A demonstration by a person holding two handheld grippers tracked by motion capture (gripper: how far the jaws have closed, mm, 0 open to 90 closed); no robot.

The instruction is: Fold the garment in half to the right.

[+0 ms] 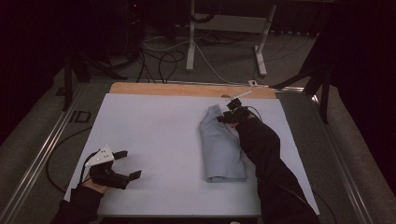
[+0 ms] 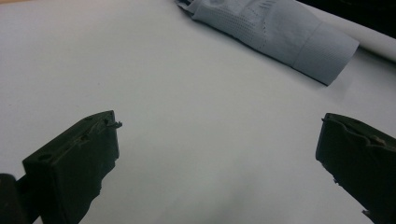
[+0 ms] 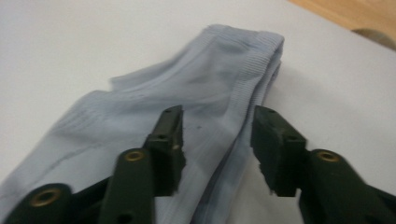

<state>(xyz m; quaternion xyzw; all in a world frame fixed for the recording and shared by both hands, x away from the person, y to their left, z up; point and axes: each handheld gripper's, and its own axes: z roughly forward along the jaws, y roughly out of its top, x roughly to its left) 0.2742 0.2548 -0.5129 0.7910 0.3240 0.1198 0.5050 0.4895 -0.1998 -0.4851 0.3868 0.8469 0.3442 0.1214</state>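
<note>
Folding work on a pale blue garment, seen at the point of regrasping its far end. Nearest the person, the left gripper (image 1: 122,164) rests on the white table cover (image 1: 154,135) at the near-left corner, jaws spread wide and holding nothing, well apart from the cloth. Farther in, the folded garment (image 1: 220,149) lies as a long bundle right of centre, running from near to far. At its far end, the right gripper (image 1: 223,118) hovers over the ribbed edge (image 3: 252,70), jaws parted with the edge fold between them, not yet closed. The step in hand appears to be taking hold of this far edge; the next move calls for closing on all layers together before lifting.
</note>
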